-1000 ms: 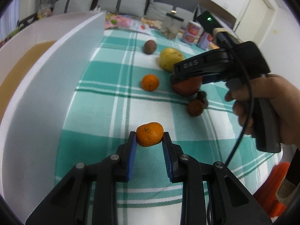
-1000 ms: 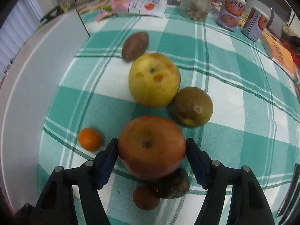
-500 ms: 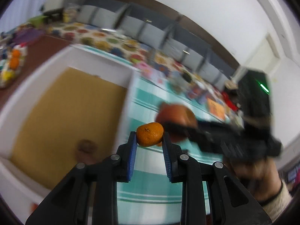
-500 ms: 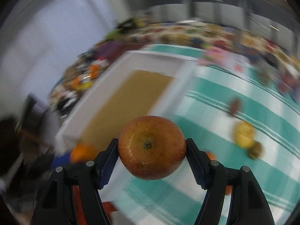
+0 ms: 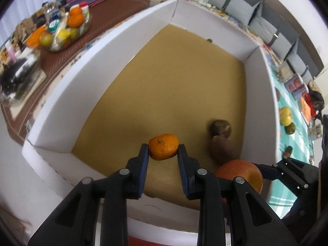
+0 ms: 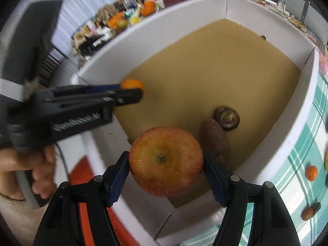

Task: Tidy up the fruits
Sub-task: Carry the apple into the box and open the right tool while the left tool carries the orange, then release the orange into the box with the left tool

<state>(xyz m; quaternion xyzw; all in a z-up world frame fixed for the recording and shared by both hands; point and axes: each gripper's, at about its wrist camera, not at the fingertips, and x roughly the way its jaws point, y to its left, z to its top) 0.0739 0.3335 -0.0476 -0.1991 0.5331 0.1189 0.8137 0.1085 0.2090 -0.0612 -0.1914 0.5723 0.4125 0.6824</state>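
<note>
My left gripper [image 5: 163,160] is shut on a small orange tangerine [image 5: 163,147] and holds it above the tan floor of a large white box [image 5: 114,47]. My right gripper [image 6: 166,172] is shut on a red-yellow apple [image 6: 166,161], held over the box's near corner [image 6: 98,149]. Two brown fruits [image 6: 221,123] lie on the box floor, also in the left wrist view [image 5: 221,137]. The left gripper with its tangerine [image 6: 132,85] shows in the right wrist view at left; the apple [image 5: 239,174] shows in the left wrist view.
Several fruits remain on the teal checked tablecloth [image 6: 307,143] right of the box: a small orange [image 6: 311,172], a yellow fruit [image 5: 286,113]. A brown side table [image 5: 61,61] with a fruit bag [image 5: 65,28] stands left. Cans [image 5: 295,86] stand on the cloth's far side.
Both grippers lifted their fruits off the tablecloth and swung left over the white box. They now look down into it, with two brown fruits on its floor.
</note>
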